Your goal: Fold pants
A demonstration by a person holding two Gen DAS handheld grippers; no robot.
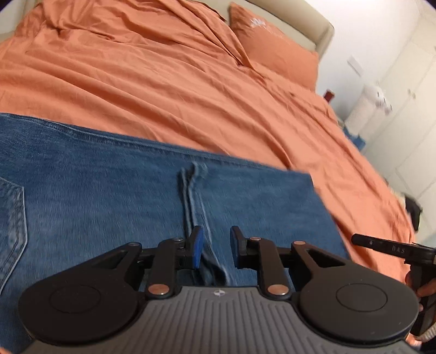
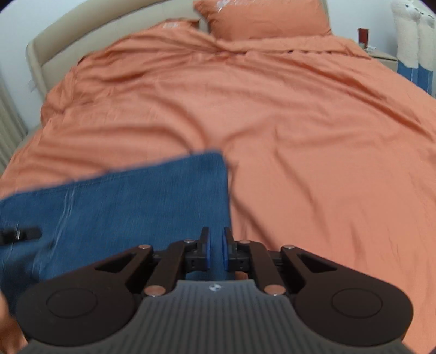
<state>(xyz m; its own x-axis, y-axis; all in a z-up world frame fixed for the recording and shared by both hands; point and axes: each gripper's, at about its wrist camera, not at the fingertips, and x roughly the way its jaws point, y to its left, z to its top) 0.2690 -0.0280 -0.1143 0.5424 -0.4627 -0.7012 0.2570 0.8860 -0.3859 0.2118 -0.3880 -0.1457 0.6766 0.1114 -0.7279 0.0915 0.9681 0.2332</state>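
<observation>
The jeans lie flat on the orange bedspread, long axis running 9 to 3 o'clock across the near bed edge. The left gripper hovers over them, jaws released, gap clear, the double seam running away toward 12 o'clock. The right gripper sits at the jeans' right edge, which runs toward 12 o'clock; its jaws look clenched to a sliver, and I cannot tell whether cloth is pinched. The right one is nearer that edge. Open bedspread spreads from 12 through 3 o'clock; pillows lie far off.
</observation>
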